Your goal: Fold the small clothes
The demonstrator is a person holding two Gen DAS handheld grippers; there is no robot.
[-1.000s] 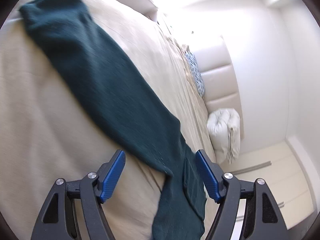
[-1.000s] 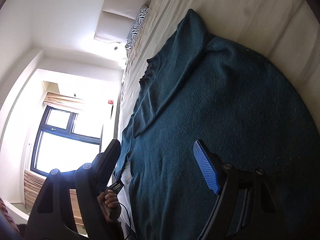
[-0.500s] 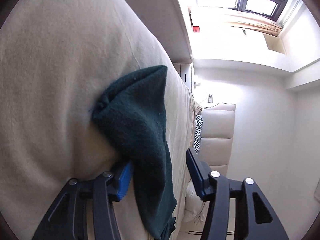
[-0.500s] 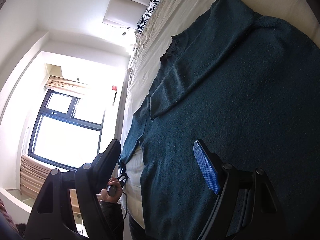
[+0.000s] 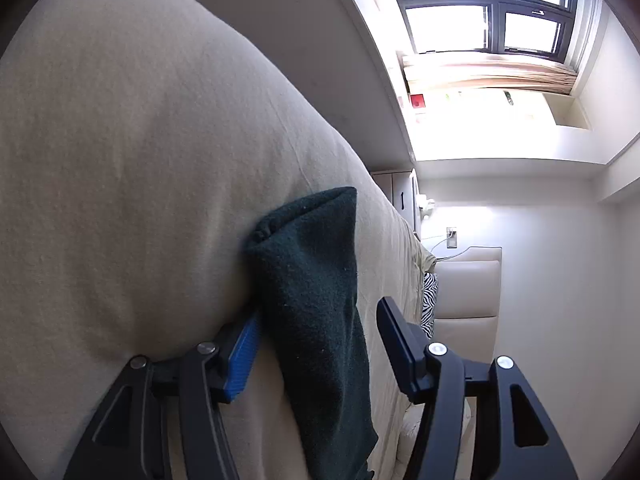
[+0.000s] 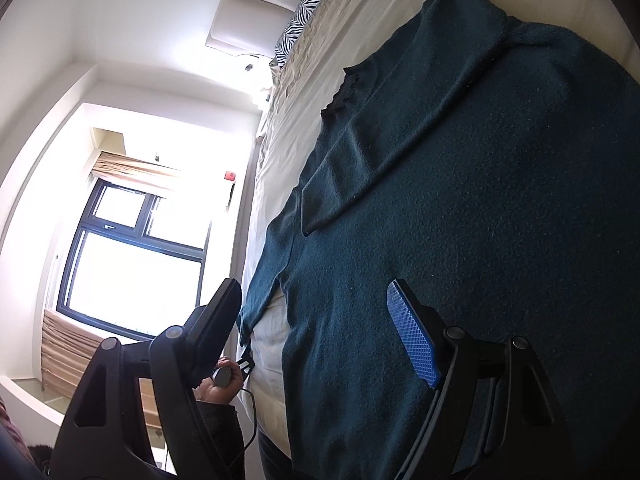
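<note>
A dark teal knit sweater (image 6: 480,208) lies spread on the beige bed (image 6: 360,20), one sleeve (image 6: 380,136) folded across its body. In the left wrist view the other sleeve's cuff end (image 5: 316,280) sits between the jaws of my open left gripper (image 5: 316,336); its left finger (image 5: 244,356) presses into the bed sheet (image 5: 140,180) beside the cuff. My right gripper (image 6: 316,320) is open and empty, hovering over the sweater's body near the bed's edge. The left gripper's tip (image 6: 246,364) and the hand holding it show at that sleeve's end.
A padded headboard (image 5: 468,292) and a zebra-print pillow (image 6: 298,20) are at the bed's head. A large window (image 6: 132,248) with a rolled blind faces the bed. The bed's side edge (image 6: 272,360) drops off beside the sweater's hem.
My left gripper swung from the sweater's side to the sleeve's cuff and now straddles it, pressing into the sheet. My right gripper pulled back a little, showing more of the sweater.
</note>
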